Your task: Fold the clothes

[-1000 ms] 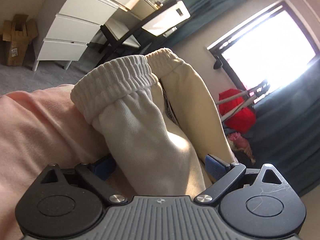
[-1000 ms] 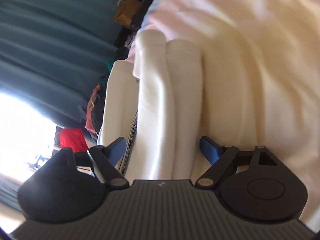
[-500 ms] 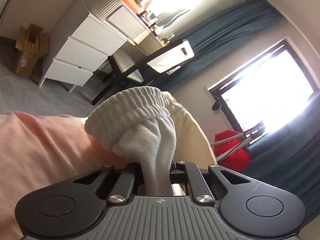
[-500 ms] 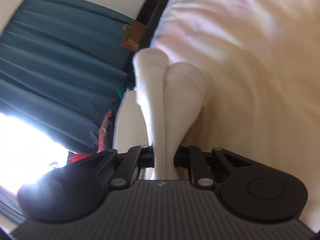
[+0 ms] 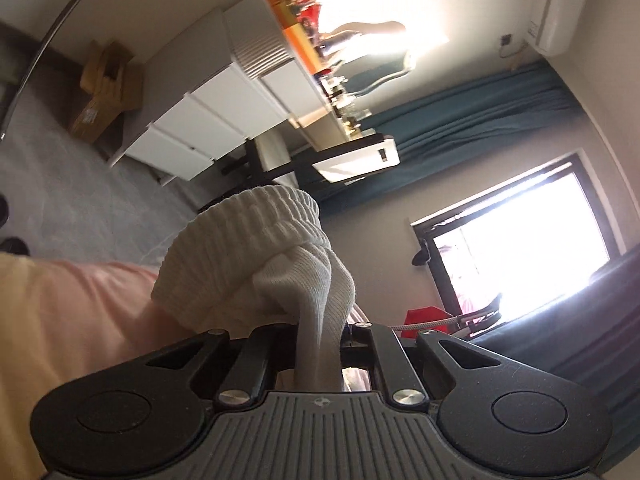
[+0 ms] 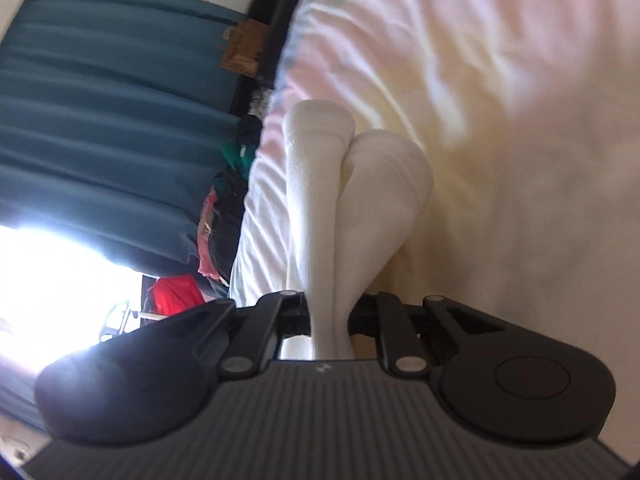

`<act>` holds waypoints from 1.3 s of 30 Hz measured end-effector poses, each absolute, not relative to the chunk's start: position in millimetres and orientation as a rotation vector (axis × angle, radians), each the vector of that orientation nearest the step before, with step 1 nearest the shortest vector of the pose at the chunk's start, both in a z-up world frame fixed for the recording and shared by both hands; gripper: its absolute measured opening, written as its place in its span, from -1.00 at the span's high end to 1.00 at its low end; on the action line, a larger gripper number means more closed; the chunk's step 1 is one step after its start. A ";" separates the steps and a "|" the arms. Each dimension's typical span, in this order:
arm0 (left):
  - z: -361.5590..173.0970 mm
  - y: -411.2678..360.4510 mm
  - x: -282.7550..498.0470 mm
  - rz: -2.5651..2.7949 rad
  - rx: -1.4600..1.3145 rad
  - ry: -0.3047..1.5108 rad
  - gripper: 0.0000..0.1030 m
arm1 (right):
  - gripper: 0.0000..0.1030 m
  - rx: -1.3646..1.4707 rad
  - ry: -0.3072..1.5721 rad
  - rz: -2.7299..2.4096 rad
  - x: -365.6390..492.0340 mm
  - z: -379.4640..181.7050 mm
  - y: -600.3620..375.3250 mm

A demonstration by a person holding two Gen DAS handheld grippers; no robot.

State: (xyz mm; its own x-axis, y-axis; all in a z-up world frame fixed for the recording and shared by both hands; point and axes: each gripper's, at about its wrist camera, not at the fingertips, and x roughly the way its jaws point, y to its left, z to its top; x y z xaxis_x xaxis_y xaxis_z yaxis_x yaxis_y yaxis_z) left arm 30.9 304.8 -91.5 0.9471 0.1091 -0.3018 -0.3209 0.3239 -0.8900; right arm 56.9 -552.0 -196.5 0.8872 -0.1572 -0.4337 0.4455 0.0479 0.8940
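A cream-white knit garment with ribbed cuffs is held by both grippers. In the left wrist view my left gripper (image 5: 320,334) is shut on bunched fabric, and a ribbed cuff (image 5: 256,236) stands up above the jaws. It is lifted over the pink bed sheet (image 5: 76,320). In the right wrist view my right gripper (image 6: 332,312) is shut on two folds of the white garment (image 6: 360,184), which rise from the jaws over the pale bed sheet (image 6: 500,100). The fingertips of both grippers are hidden by cloth.
A white drawer unit (image 5: 208,120) and a black-framed chair (image 5: 320,164) stand across the grey floor. A bright window (image 5: 532,248) and teal curtains (image 6: 100,100) line the wall. A red bag (image 6: 176,292) and piled clothes (image 6: 224,200) lie beside the bed.
Both grippers closed from open onto the garment and then lifted it off the bed. The left view tilted up toward the room.
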 end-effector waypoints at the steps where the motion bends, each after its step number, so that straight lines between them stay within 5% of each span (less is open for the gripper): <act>1: -93.3 309.1 27.7 0.299 -1.221 0.222 0.82 | 0.75 1.490 0.247 -0.466 49.5 -199.3 -551.6; 8: -78.2 301.8 28.2 0.378 -1.012 0.330 0.70 | 0.75 1.534 0.301 -0.471 24.6 -214.6 -545.9; 14: -64.2 282.4 16.5 0.420 -0.963 0.364 -0.06 | 0.73 1.520 0.320 -0.488 22.6 -218.5 -537.6; 16: -56.1 269.4 5.8 0.462 -0.906 0.369 -0.58 | 0.72 1.499 0.330 -0.492 24.2 -217.4 -538.0; 19: -41.8 234.3 -15.7 0.474 -0.734 0.316 -0.85 | 0.72 1.491 0.336 -0.495 26.9 -217.4 -540.1; 26: -26.4 140.8 -3.7 0.287 -0.399 0.266 -0.95 | 0.72 1.472 0.348 -0.503 36.4 -217.6 -546.9; 31: -26.8 73.9 59.5 0.031 -0.288 0.422 -0.96 | 0.72 1.462 0.358 -0.508 42.0 -219.6 -551.8; 39: -84.4 -2.1 112.3 -0.032 -0.083 0.528 -0.98 | 0.66 1.434 0.373 -0.463 44.8 -222.2 -555.1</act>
